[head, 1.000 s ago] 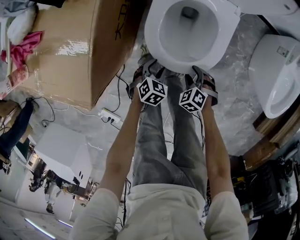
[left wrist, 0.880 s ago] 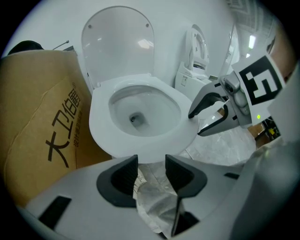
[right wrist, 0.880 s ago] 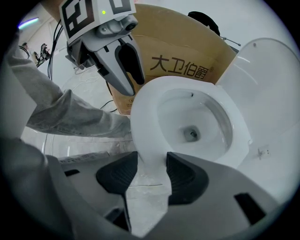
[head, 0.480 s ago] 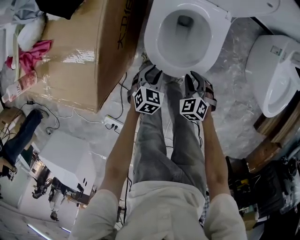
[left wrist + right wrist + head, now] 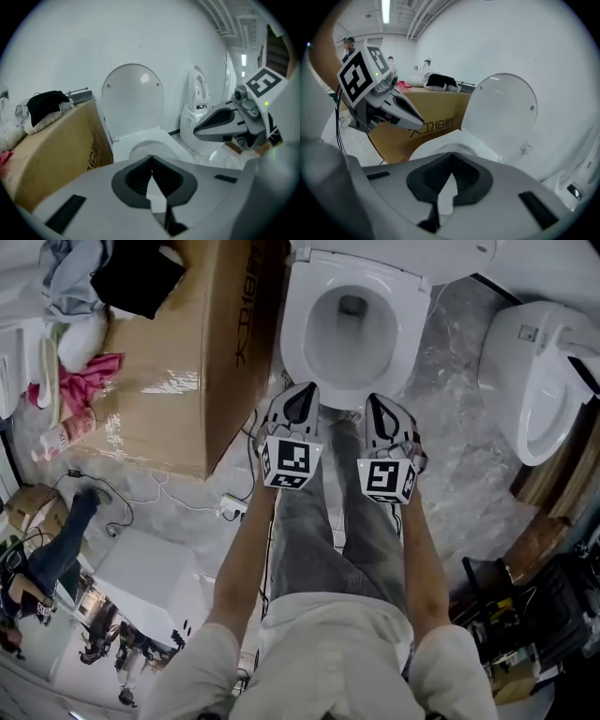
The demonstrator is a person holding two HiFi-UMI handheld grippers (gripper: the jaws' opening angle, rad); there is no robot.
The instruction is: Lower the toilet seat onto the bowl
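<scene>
The white toilet (image 5: 349,324) stands ahead of me. Its seat (image 5: 405,329) lies flat on the bowl, and the lid (image 5: 132,101) stands upright against the wall, as the right gripper view also shows (image 5: 504,112). My left gripper (image 5: 303,395) and right gripper (image 5: 377,407) hang side by side just short of the bowl's front rim, touching nothing. Both have just been closing, and nothing is between their jaws. In each gripper view the dark pads meet, on the left gripper (image 5: 151,158) and on the right gripper (image 5: 451,155).
A large cardboard box (image 5: 178,362) stands against the toilet's left side, with clothes (image 5: 136,277) piled on it. A second toilet (image 5: 534,381) is on the right. A power strip (image 5: 230,507) and cables lie on the floor by the person's legs (image 5: 319,521).
Both grippers have drawn back from the bowl's front rim and risen towards the camera. Their jaws, spread one second ago, are now closed with nothing in them.
</scene>
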